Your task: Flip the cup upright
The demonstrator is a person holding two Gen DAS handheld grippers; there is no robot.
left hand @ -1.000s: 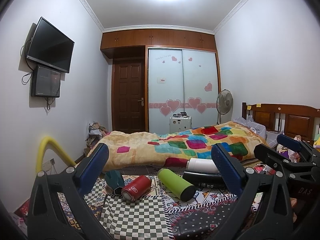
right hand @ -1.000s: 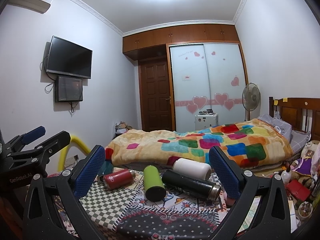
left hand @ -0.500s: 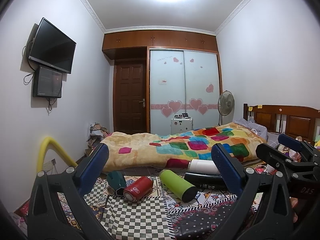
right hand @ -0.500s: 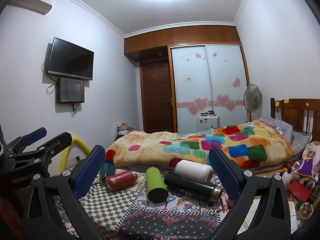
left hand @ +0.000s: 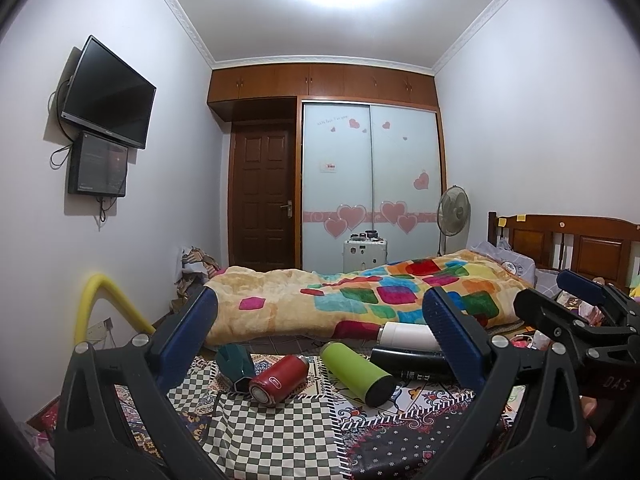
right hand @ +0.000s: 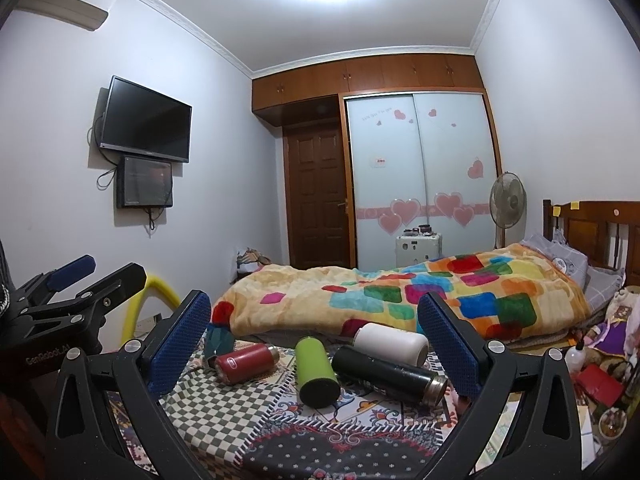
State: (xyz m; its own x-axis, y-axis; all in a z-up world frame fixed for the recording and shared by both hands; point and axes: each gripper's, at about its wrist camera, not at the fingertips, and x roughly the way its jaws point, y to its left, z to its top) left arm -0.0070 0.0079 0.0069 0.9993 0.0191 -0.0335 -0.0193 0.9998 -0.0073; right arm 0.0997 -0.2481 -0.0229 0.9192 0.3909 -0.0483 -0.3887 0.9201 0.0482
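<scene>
Five drinking vessels lie on their sides on the patterned cloth [right hand: 224, 420]: one dark teal cup [right hand: 218, 340], one red flask [right hand: 246, 362], one green flask [right hand: 316, 372], one black flask [right hand: 388, 374] and one white flask [right hand: 390, 342]. Two hand-held grippers show: the left hand-held gripper [left hand: 320, 344] and the right hand-held gripper [right hand: 314, 344]. Behind them: one bed [right hand: 400, 296], two wall screens, one standing fan [right hand: 508, 200].

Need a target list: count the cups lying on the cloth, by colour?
red cup: 1
green cup: 1
black cup: 1
white cup: 1
teal cup: 1
Total: 5
</scene>
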